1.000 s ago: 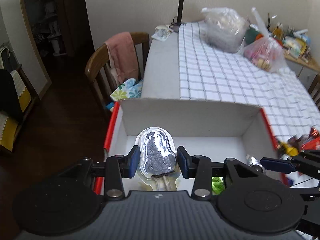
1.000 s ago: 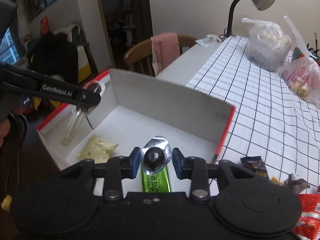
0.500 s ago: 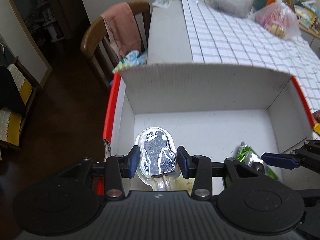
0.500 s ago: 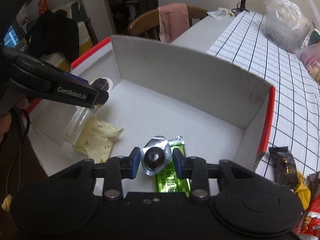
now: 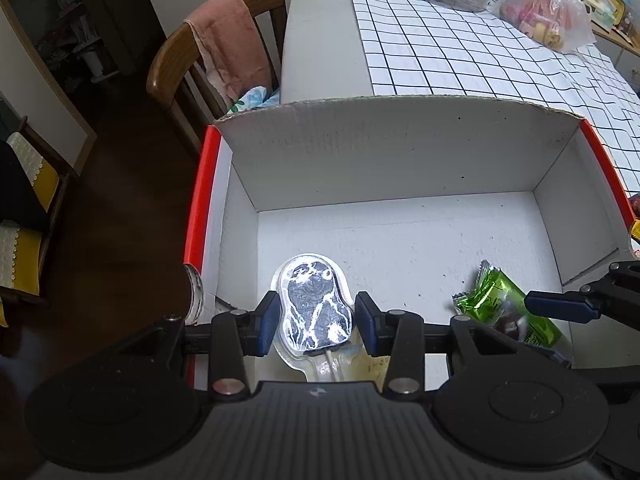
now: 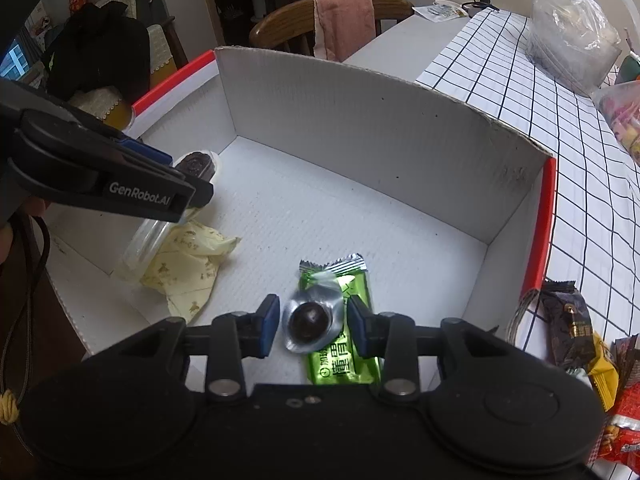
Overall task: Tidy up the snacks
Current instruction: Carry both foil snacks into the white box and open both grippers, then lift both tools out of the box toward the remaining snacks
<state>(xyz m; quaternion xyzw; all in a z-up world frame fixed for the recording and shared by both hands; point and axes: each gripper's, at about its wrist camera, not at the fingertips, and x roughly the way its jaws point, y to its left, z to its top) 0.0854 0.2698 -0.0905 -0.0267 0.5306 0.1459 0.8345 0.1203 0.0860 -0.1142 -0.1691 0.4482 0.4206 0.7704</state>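
Observation:
A white cardboard box (image 5: pixel 400 152) with red outer edges sits at the table's corner. My left gripper (image 5: pixel 317 322) is low inside its left part, shut on a chocolate lollipop (image 5: pixel 316 312) in clear plastic. The stick end rests over a pale yellow wrapper (image 6: pixel 188 264). My right gripper (image 6: pixel 313 326) is at the box's right side and its jaws are opening. A round chocolate in a clear wrapper (image 6: pixel 310 320) lies between the pads, untouched, on a green packet (image 6: pixel 344 356). In the right wrist view, the left gripper (image 6: pixel 188 178) reaches in from the left with the lollipop (image 6: pixel 196 164).
Several snack packets (image 6: pixel 568 320) lie on the checked tablecloth (image 5: pixel 460 60) right of the box. Two plastic bags (image 5: pixel 548 20) stand farther back. A wooden chair with a pink towel (image 5: pixel 224 48) is beside the table's left edge, over dark floor.
Both grippers have come down into the box. The right jaws have parted from the round chocolate, which now lies on the green packet. The left still grips the lollipop.

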